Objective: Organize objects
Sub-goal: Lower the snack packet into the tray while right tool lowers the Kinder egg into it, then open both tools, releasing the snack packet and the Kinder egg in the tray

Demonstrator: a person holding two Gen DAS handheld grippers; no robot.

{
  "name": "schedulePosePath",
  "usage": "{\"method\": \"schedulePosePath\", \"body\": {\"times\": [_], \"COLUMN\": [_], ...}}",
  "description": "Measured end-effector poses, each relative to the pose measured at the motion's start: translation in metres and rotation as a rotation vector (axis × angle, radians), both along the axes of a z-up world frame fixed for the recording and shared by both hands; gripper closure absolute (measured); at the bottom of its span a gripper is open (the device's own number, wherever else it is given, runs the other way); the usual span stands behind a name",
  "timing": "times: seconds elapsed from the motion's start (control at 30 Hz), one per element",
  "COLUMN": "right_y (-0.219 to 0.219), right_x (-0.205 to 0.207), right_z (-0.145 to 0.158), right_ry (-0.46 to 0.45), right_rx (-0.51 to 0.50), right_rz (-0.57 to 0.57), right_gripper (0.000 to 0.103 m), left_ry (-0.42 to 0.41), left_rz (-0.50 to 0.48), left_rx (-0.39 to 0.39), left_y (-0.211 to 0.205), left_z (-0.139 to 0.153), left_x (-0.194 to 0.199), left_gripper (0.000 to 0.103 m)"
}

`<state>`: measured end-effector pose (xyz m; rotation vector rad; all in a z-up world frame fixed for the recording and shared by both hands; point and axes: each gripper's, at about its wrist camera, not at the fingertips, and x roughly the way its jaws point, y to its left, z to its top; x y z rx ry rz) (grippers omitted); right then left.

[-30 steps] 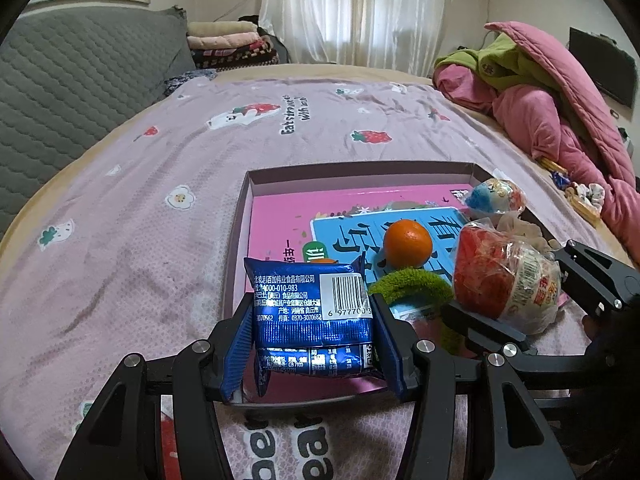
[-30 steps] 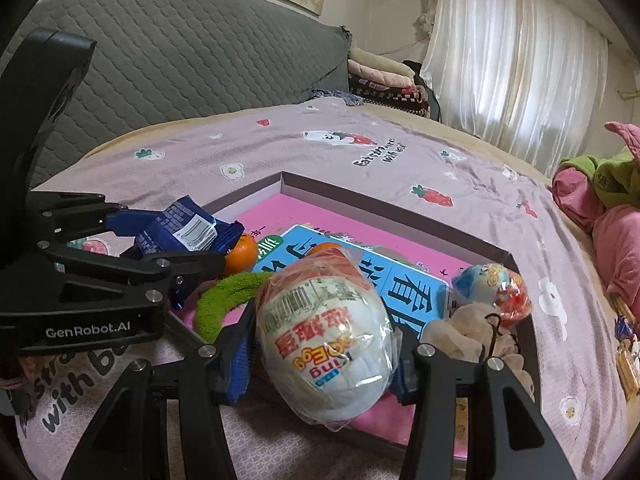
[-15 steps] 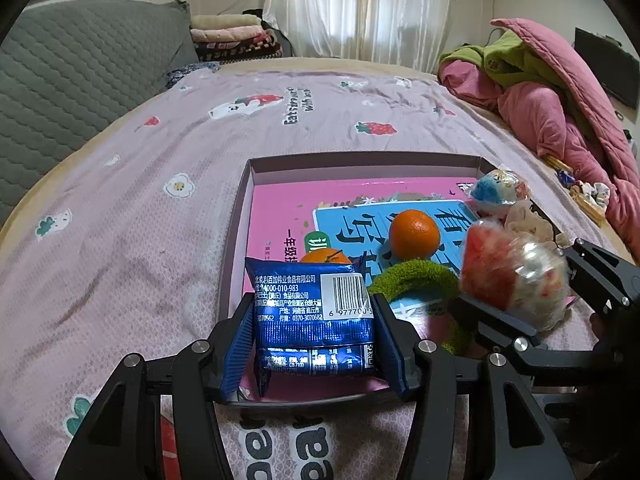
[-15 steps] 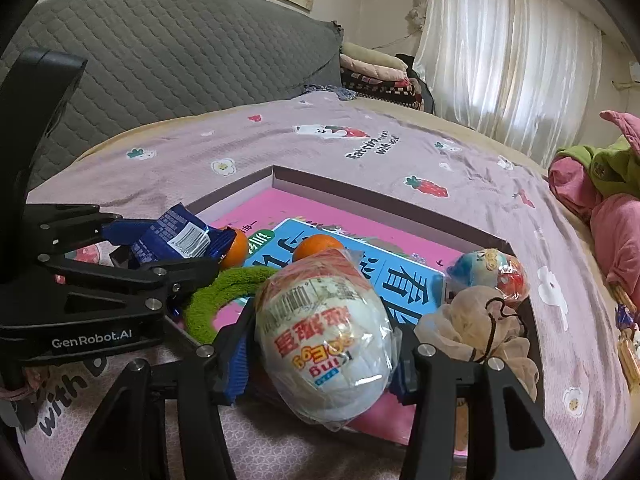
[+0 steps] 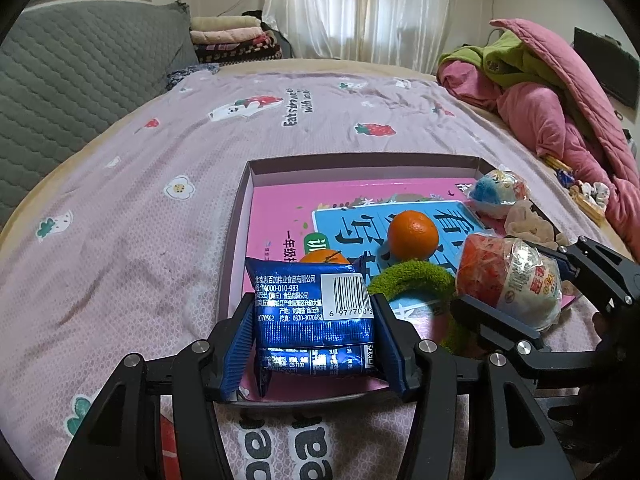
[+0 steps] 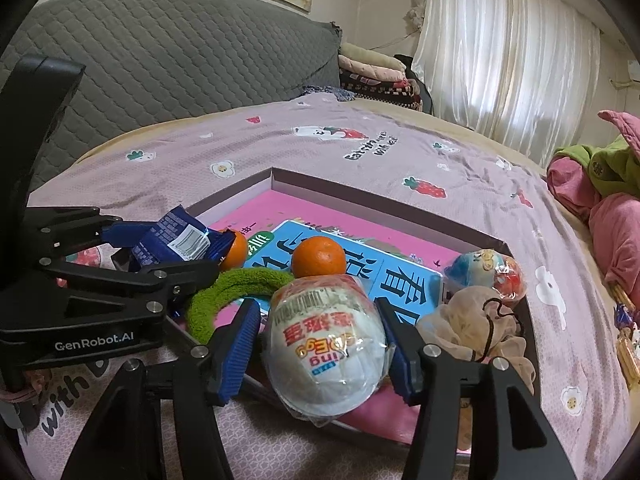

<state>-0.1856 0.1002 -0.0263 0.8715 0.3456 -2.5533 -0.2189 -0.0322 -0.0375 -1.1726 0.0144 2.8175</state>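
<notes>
My left gripper [image 5: 316, 344] is shut on a blue snack packet [image 5: 312, 312] over the near left corner of a shallow box [image 5: 360, 160]. My right gripper [image 6: 320, 344] is shut on a wrapped red-and-white toy egg [image 6: 326, 344] over the box's near edge. The egg also shows in the left wrist view [image 5: 508, 280]. The box holds pink and blue books [image 5: 280, 216], two oranges [image 5: 412, 234], a green hair ring [image 5: 412, 276], a second wrapped egg [image 5: 496, 194] and a beige scrunchie [image 6: 476, 324].
The box lies on a bed with a pink printed sheet [image 5: 140, 200]. A grey quilted headboard [image 6: 160, 68] stands on the left. Pink and green bedding [image 5: 540, 92] is heaped at the right. Folded blankets [image 5: 232, 36] lie at the far end.
Both grippers have pulled back and risen slightly with their loads. The box contents have not moved.
</notes>
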Motion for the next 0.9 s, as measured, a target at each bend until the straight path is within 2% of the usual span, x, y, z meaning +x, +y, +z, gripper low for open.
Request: {"method": "schedulePosePath", "body": {"times": [0.2,0.5,0.77,0.9], "right_y": [0.001,0.005,0.011,0.017], "right_x": [0.001,0.005,0.01,0.015], "right_z": [0.002,0.012,0.027,0.039], "right_ry": [0.0,0.006,0.032,0.055], "right_rx": [-0.004,-0.023,-0.046,-0.065], "right_rz": [-0.002,-0.004,-0.022,-0.038], "right_gripper": [0.041,0.03,0.029,0.029], "left_ry": [-0.003,0.028,0.056,0.074], "left_rz": [0.005,0.001,0.022,0.052], "left_rx": [0.001,0.03,0.051,0.063], "left_y": [-0.001,-0.005,-0.014,-0.019], "left_z": [0.0,0.012,0.024,0.033], "left_x": [0.0,0.005,0.013,0.021], "left_gripper": [0.045,0.037,0.036,0.029]}}
